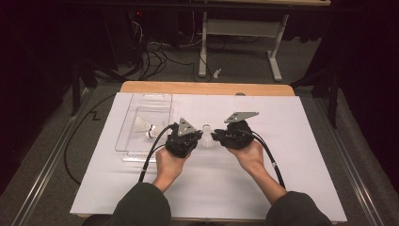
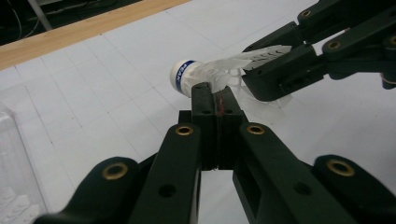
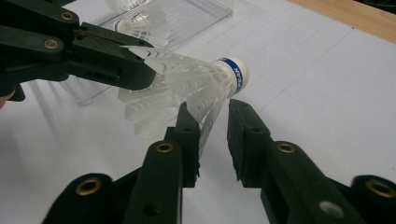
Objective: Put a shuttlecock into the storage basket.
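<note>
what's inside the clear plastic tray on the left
The clear tray holds white shuttlecocks near its front end; one with a blue-banded cork shows plainly. The left gripper and its cable cover the tray's near right corner, so the exact count can't be told.

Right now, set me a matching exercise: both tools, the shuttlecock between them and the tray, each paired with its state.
Things:
1. left tool
2. right tool
3. shuttlecock
4. clear tray

States:
A. jaws apart, either side of the skirt
B. blue band round its cork
C. jaws shut on the skirt's edge
D. holds a spare shuttlecock

Pairs: 1-C, 2-A, 3-B, 4-D
</note>
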Demonstrator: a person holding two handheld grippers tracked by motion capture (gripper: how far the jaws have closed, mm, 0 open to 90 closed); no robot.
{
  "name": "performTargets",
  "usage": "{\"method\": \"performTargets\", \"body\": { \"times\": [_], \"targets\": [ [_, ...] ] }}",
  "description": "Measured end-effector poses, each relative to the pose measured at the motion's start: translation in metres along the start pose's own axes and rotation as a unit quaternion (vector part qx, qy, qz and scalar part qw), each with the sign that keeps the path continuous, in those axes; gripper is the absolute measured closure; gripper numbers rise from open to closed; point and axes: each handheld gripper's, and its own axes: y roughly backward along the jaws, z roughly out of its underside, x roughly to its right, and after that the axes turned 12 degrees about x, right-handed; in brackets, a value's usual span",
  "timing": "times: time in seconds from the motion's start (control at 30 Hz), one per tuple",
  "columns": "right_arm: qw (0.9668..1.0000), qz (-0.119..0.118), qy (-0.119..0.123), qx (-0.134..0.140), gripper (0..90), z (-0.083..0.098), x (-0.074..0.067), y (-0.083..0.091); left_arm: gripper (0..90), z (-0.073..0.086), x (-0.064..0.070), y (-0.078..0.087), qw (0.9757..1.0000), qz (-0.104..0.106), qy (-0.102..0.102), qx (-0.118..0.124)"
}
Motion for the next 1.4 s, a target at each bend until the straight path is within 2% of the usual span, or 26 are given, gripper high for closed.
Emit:
{"method": "performTargets", "body": {
  "times": [0.17, 0.4, 0.6, 0.77, 0.87, 1.13, 1.37, 1.4],
  "targets": [
    [1.0, -0.008, 0.003, -0.001, 60.2, 0.0, -0.001, 0.0, 90.0, -0.002, -0.002, 0.0, 1.0, -0.004, 0.005, -0.005],
    [0.9996, -0.021, -0.004, 0.019, 45.8, 0.001, 0.002, 0.005, 90.0, -0.003, -0.006, 0.001, 0.9999, -0.005, 0.014, -0.008],
    [0.9992, -0.023, -0.004, 0.031, 42.4, 0.004, 0.004, 0.013, 90.0, -0.004, -0.009, 0.005, 0.9998, -0.006, 0.017, -0.006],
    [0.9993, -0.017, -0.004, 0.032, 39.3, 0.008, 0.006, 0.02, 90.0, -0.005, -0.01, 0.007, 0.9998, 0.003, 0.021, -0.003],
    [0.9994, -0.013, 0.002, 0.033, 38.8, 0.01, 0.006, 0.022, 90.0, -0.005, -0.011, 0.008, 0.9997, 0.006, 0.023, -0.004],
    [0.999, -0.006, -0.003, 0.043, 38.8, 0.015, 0.009, 0.03, 90.0, -0.007, -0.014, 0.014, 0.9997, 0.008, 0.024, -0.002],
    [0.9985, -0.004, -0.002, 0.054, 38.4, 0.019, 0.012, 0.039, 90.0, -0.008, -0.018, 0.018, 0.9992, 0.018, 0.035, 0.001],
    [0.9984, -0.005, -0.002, 0.055, 38.3, 0.019, 0.013, 0.04, 90.0, -0.009, -0.018, 0.02, 0.9994, 0.015, 0.029, -0.001]
  ]
}}
